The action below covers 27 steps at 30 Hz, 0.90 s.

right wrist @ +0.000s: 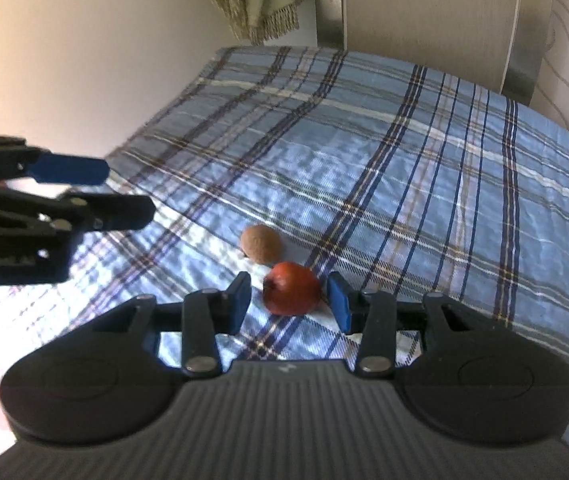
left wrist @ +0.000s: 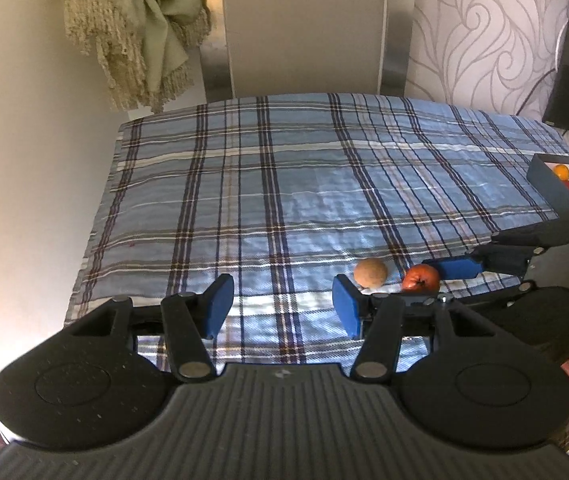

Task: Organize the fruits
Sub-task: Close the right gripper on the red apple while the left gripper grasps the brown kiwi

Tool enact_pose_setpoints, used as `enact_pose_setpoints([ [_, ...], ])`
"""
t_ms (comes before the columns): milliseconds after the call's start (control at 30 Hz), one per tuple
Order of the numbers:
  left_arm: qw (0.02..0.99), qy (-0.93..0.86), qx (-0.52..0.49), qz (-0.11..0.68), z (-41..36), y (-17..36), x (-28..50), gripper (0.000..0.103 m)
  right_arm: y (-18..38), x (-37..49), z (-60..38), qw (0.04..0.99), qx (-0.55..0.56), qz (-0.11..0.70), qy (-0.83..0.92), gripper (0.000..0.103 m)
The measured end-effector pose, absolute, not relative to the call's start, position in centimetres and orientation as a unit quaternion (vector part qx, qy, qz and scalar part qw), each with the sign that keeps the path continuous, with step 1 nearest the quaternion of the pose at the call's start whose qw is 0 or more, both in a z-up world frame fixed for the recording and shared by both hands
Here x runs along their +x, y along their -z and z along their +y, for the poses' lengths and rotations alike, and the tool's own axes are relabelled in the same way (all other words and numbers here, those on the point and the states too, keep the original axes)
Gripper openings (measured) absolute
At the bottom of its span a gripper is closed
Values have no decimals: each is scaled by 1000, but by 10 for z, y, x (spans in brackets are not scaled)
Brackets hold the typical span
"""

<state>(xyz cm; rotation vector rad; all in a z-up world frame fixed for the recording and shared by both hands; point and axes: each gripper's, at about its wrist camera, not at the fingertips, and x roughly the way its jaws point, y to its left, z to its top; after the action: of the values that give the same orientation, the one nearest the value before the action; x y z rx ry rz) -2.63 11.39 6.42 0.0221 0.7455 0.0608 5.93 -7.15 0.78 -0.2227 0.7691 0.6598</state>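
Observation:
A red-orange fruit (right wrist: 291,288) lies on the plaid tablecloth, with a round brown fruit (right wrist: 262,243) just behind it. My right gripper (right wrist: 289,303) is open, its blue pads on either side of the red fruit with small gaps. In the left wrist view the red fruit (left wrist: 420,278) and brown fruit (left wrist: 370,273) lie to the right of my left gripper (left wrist: 282,306), which is open and empty above the cloth. The right gripper's finger (left wrist: 458,268) reaches in beside the red fruit.
A dark box (left wrist: 556,184) with a white inside holds several orange fruits at the table's right edge. The blue plaid tablecloth (left wrist: 284,184) covers the table. A chair back (left wrist: 304,24) stands behind the far edge, a fringed green cloth (left wrist: 132,28) hangs at the back left.

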Motion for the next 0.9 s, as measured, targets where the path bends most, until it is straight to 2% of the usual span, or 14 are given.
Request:
enact_pose_setpoints([
  [33, 931, -26, 11, 365, 113, -63, -25, 61, -8, 58, -70, 870, -115, 363, -314, 35],
  [633, 921, 66, 27, 384, 76, -24, 31, 58, -40, 45, -136, 898, -69, 366, -234, 35],
  [667, 920, 67, 26, 386, 76, -22, 33, 57, -42, 43, -139, 899, -67, 366, -230, 35],
  [733, 918, 72, 25, 390, 77, -18, 35, 47, -45, 41, -142, 901, -64, 366, -224, 35],
  [900, 918, 82, 18, 387, 81, -16, 36, 38, -53, 35, -147, 905, -64, 365, -209, 35],
])
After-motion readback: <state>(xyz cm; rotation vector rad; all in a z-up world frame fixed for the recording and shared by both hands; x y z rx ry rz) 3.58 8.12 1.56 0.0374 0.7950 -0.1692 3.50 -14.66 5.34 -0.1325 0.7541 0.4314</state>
